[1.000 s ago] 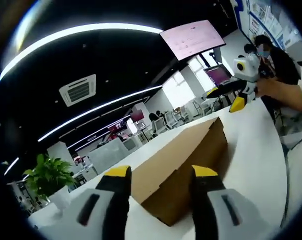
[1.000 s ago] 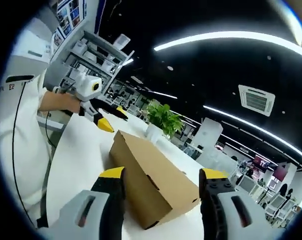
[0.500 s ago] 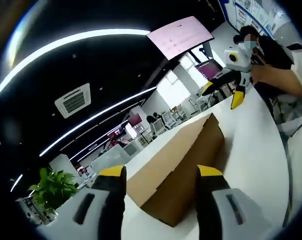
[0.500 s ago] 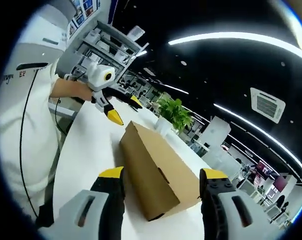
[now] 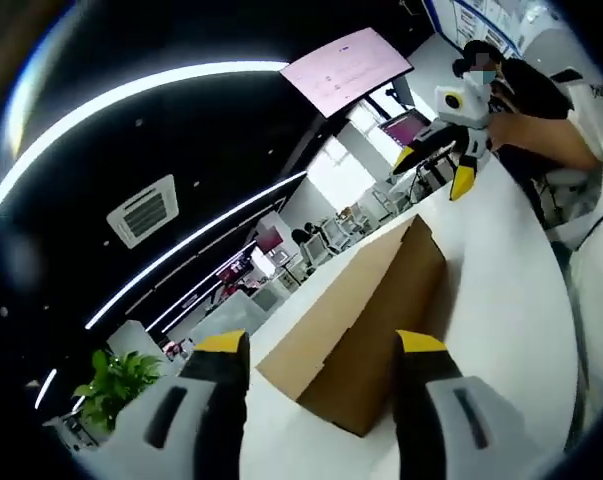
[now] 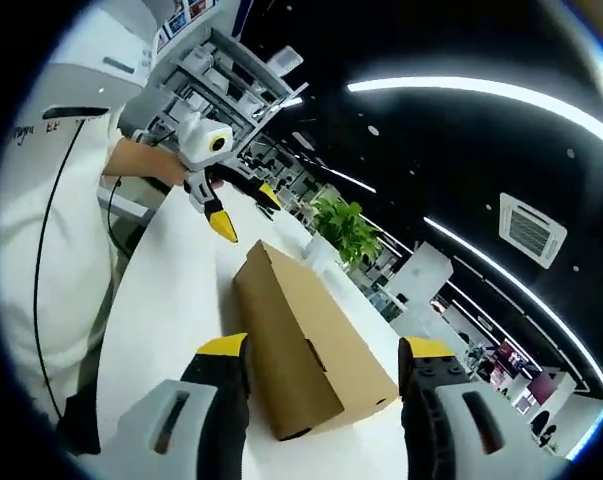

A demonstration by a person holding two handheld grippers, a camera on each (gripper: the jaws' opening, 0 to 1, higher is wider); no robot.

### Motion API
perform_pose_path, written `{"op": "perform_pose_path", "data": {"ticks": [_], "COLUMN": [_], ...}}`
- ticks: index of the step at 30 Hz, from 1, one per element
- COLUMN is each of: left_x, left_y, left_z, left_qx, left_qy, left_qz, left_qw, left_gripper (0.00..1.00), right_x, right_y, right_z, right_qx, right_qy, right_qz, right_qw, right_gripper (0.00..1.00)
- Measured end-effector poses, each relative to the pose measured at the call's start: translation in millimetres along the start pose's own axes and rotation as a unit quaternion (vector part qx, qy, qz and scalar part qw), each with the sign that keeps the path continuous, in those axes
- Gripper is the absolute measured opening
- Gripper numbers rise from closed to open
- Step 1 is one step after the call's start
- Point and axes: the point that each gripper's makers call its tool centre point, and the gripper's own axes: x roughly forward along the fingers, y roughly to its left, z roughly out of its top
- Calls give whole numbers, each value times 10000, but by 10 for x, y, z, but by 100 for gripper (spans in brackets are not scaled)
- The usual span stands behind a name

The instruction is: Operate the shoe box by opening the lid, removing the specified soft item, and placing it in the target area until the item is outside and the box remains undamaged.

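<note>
**Both views tip further; box lid shut**

Since a second ago both cameras have rolled and pulled slightly, so the shoe box point(image 5: 356, 335) sits a little lower and more slanted between the jaws; the box itself has not shifted on the white table point(image 5: 501, 300). Its lid is closed. The left gripper point(image 5: 321, 345) and the right gripper point(image 6: 321, 348) each stand wide open, holding nothing, one at each end of the box. Bare tabletop lies along the box's near long side toward the person's white shirt point(image 6: 56, 200). A potted plant point(image 6: 343, 228) stands just beyond the far side.
</note>
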Motion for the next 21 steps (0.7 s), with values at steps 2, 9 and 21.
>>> {"op": "perform_pose_path", "data": {"ticks": [2, 9, 21], "left_x": [1, -14, -13], "left_y": [6, 119, 158], "left_z": [-42, -197, -167], "left_qx": [252, 502, 434], "left_qy": [145, 443, 194], "left_qz": [40, 213, 195], "left_qw": [9996, 9975, 9987], "left_gripper": [59, 58, 53], "right_x": [-6, -14, 62], "right_y": [-14, -55, -92], "right_z": [25, -36, -61], "right_qx": [0, -441, -650], "right_qy": [-56, 74, 175], "right_qz": [-35, -261, -171], "right_qw": [10000, 9987, 9976], "right_gripper": [65, 59, 56]}}
